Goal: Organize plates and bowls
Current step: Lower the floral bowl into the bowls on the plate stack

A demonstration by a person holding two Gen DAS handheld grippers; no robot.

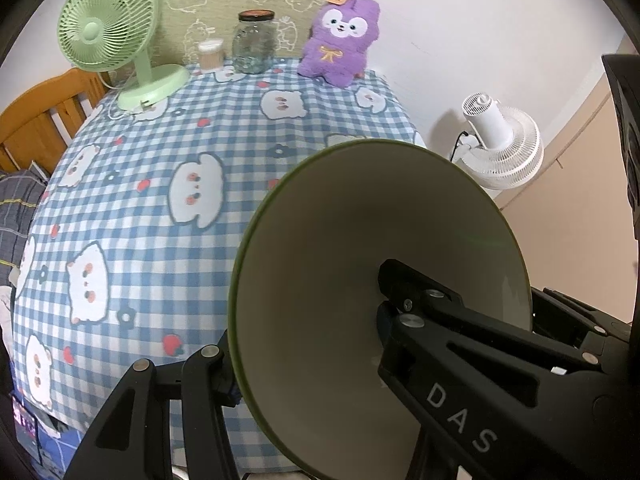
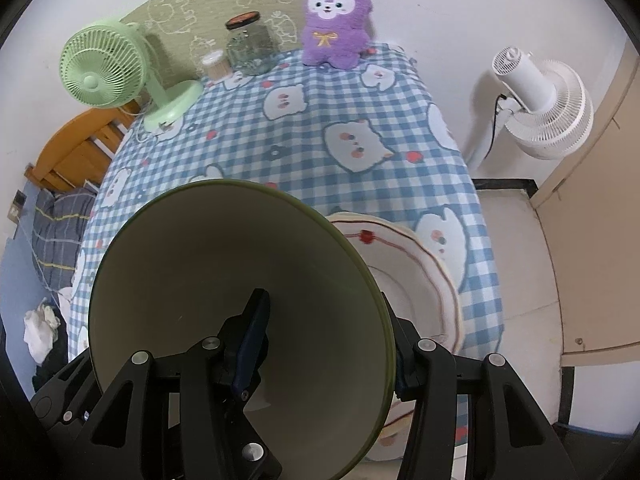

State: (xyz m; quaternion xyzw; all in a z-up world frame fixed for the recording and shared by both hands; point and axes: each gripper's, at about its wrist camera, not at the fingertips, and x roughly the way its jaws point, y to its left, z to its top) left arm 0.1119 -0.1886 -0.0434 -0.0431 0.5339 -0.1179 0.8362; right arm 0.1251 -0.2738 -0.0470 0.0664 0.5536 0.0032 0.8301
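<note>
White wall point(image 1: 460, 20), checked tablecloth point(image 1: 160, 208), wooden bedframe point(image 1: 40, 108)

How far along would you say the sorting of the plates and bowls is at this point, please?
Done: nothing looks stacked yet. In hand: the left gripper and the right gripper each clamp the wall of a green bowl, one finger inside and one outside, lifted above the checked tablecloth. Left: a red-trimmed plate lies near the table's edge, and any bowl carried has to be set down.

Green bowl point(image 2: 240, 280) hides most of the plate point(image 2: 420, 276) — near rim unseen. Jar point(image 1: 255, 42) contents too small to tell.
</note>
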